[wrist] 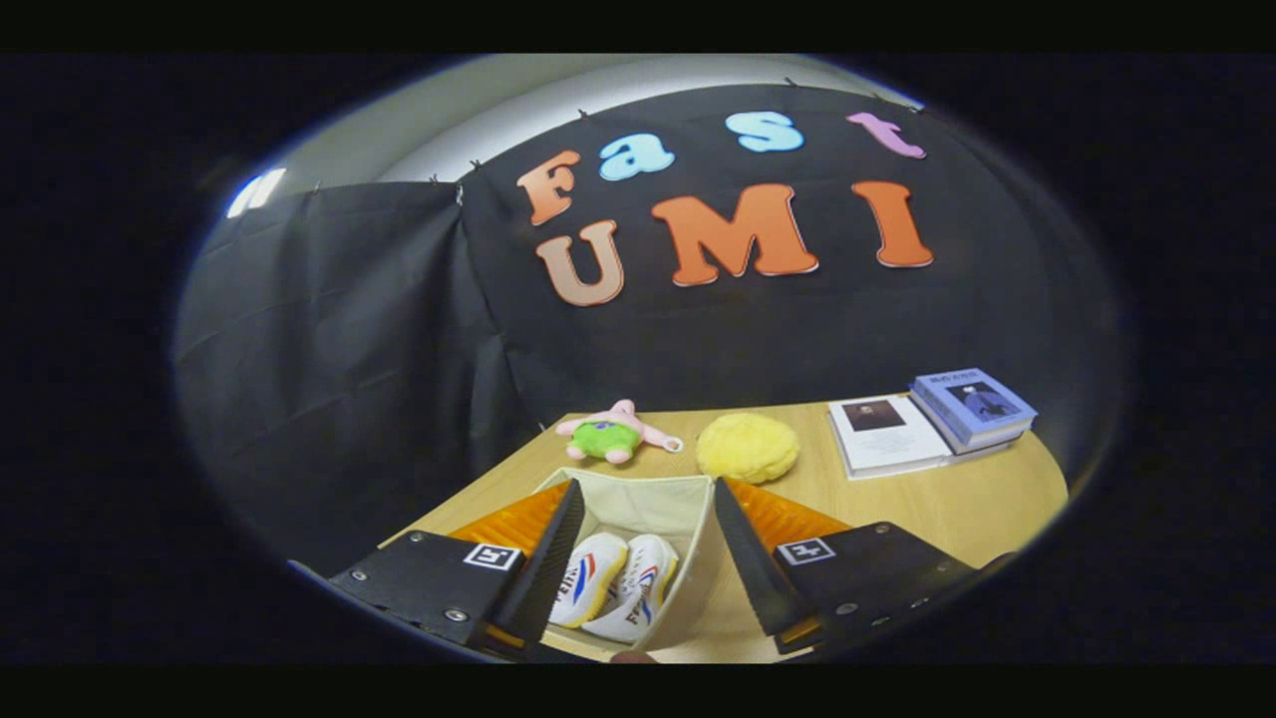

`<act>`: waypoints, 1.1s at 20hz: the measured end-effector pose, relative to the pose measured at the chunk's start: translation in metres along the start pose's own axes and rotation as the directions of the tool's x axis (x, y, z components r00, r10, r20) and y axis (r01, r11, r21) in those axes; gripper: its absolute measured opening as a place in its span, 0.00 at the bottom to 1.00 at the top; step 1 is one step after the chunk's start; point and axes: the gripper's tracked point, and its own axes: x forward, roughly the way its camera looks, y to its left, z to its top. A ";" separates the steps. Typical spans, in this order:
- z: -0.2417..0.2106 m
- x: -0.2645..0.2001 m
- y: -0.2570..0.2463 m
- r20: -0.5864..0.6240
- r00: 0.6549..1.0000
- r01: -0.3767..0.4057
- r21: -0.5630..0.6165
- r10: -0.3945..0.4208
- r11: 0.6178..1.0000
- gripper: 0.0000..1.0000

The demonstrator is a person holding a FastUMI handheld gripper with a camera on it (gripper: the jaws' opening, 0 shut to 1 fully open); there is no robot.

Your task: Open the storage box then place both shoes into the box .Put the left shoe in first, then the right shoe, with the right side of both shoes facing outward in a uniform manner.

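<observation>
Wide-spread fingers (646, 558) hover empty above both shoes (616, 586) lying inside the open-topped storage box (688, 509).

Black cloth (329, 329) hung as the booth's wall across the middle of the frame, creased and pinned along its top edge. Above it, at the upper left, a pale wall or ceiling (449, 120) showed, with a bright light (255, 191) at the far left. A light wooden table (957, 504) filled the lower right.
</observation>
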 end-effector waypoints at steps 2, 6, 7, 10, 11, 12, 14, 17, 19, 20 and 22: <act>0.014 -0.012 -0.013 0.090 0.995 0.033 -0.027 -0.031 0.999 0.84; 0.038 -0.040 -0.040 0.254 0.963 0.109 -0.072 -0.087 0.991 0.84; 0.038 -0.047 -0.044 0.275 0.958 0.109 -0.075 -0.085 0.991 0.85; 0.038 -0.070 -0.068 0.313 0.943 0.145 -0.074 -0.115 0.987 0.86; 0.040 -0.078 -0.077 0.329 0.935 0.166 -0.076 -0.132 0.983 0.87; 0.042 -0.085 -0.085 0.349 0.925 0.187 -0.074 -0.150 0.980 0.88; 0.046 -0.100 -0.093 0.391 0.905 0.217 -0.081 -0.169 0.973 0.90; 0.036 -0.118 -0.100 0.424 0.892 0.226 -0.127 -0.154 0.966 0.91; 0.030 -0.128 -0.114 0.449 0.873 0.263 -0.102 -0.191 0.959 0.94; 0.029 -0.132 -0.120 0.459 0.865 0.274 -0.089 -0.205 0.958 0.94; 0.031 -0.142 -0.128 0.479 0.848 0.292 -0.070 -0.224 0.954 0.94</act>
